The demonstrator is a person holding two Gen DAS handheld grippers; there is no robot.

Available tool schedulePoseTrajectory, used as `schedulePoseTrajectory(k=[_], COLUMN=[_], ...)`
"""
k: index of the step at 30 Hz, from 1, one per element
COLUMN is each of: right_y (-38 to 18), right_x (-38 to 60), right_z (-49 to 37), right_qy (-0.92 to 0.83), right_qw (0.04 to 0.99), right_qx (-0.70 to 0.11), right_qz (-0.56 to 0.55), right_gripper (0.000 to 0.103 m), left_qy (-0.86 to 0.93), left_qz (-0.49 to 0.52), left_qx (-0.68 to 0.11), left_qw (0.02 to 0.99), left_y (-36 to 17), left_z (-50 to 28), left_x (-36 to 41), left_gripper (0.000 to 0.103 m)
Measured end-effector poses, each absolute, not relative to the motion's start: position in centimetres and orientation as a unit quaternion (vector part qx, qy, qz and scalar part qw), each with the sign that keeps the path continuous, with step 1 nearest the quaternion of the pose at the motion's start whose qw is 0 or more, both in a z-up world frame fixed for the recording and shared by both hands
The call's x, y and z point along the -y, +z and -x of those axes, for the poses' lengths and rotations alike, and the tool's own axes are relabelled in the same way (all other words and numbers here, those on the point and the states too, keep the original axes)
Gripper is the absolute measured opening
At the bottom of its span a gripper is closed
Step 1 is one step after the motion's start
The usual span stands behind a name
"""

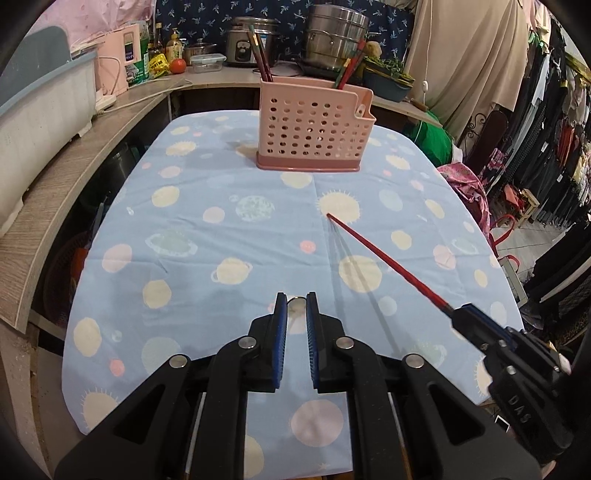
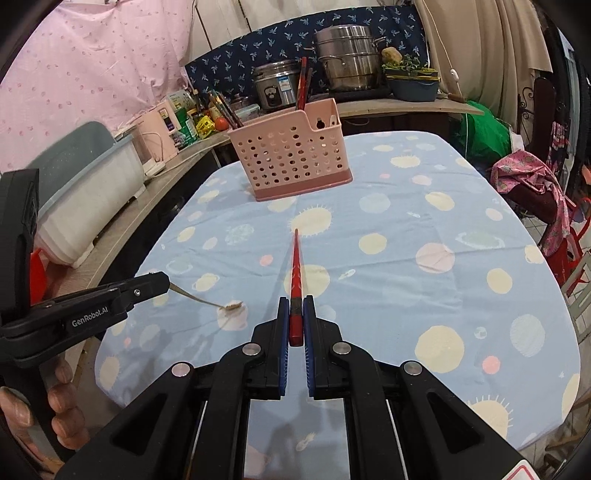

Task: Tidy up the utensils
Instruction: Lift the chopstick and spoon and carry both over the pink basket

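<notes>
A pink perforated utensil holder [image 1: 310, 129] stands at the far middle of the table, with chopsticks in its left and right ends; it also shows in the right wrist view [image 2: 291, 155]. My left gripper [image 1: 296, 301] is shut on a metal spoon [image 1: 296, 308], which sticks out over the cloth with its bowl down in the right wrist view [image 2: 210, 301]. My right gripper [image 2: 295, 306] is shut on a red chopstick [image 2: 296, 273] that points toward the holder; the chopstick also shows in the left wrist view [image 1: 384, 258].
The table has a blue planet-print cloth [image 1: 221, 240]. A wooden counter [image 1: 55, 177] runs along the left with a grey-white bin [image 1: 40, 114], bottles, a rice cooker [image 1: 247, 42] and steel pots [image 1: 336, 35]. Clothes hang at the right.
</notes>
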State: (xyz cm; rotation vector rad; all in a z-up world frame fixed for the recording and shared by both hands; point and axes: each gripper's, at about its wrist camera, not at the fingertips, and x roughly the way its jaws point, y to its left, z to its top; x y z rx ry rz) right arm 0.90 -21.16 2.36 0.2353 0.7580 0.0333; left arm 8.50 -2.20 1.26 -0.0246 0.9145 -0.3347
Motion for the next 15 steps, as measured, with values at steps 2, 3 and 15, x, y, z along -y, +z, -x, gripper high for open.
schedulePoseTrajectory(k=[2,3,15], right_y=[3.6,4.1,11.2], right_x=[21.5,21.7,23.3], right_z=[-1.1,-1.1,-4.0], right_qy=[0.017,0.018,0.026], right_qw=[0.927,0.929,0.953], right_qx=[-0.355,-0.349,-0.277], right_qz=[-0.119,-0.121,-0.124], right_gripper=[0.007,0.007,0.007], left_qy=[-0.159,-0.159,-0.163], left_qz=[0.011,0.01,0.009], left_qx=[-0.436,-0.434,-0.414], left_qw=[0.886,0.887,0.895], left_y=[1.7,2.0,4.5], left_z=[-8.8,-9.0,-11.1], left_x=[2.1,2.1,1.6], left_gripper=[0.007,0.001,0.0])
